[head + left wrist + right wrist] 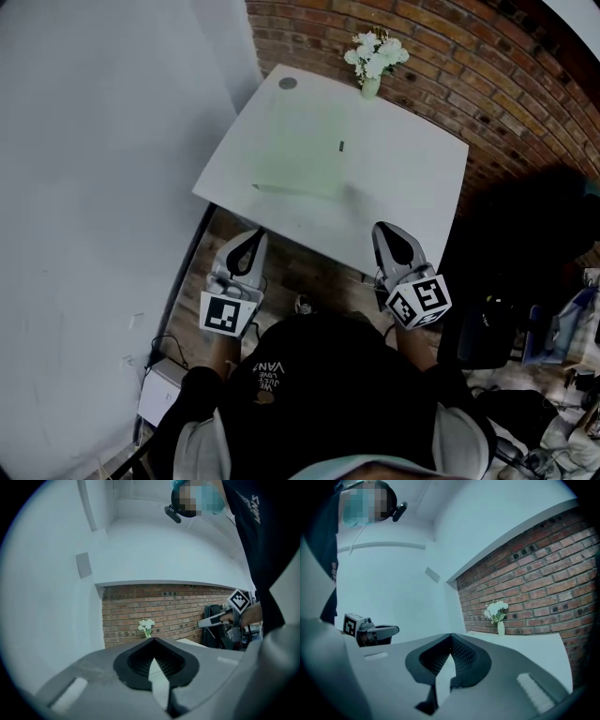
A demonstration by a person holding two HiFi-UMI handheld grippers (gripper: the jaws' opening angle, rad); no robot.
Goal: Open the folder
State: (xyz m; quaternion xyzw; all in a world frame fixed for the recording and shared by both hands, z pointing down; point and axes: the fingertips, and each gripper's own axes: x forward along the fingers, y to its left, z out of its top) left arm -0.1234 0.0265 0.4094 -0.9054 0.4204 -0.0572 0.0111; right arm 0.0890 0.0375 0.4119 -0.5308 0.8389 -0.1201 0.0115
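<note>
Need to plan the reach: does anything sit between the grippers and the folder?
Nothing visible does. The folder lies flat on the table, with only bare tabletop between it and the left gripper and right gripper at the near edge. The vase stands beyond it.

Counted are 1 table, 1 folder, 1 vase of flowers and 2 grippers: left gripper, right gripper.
</note>
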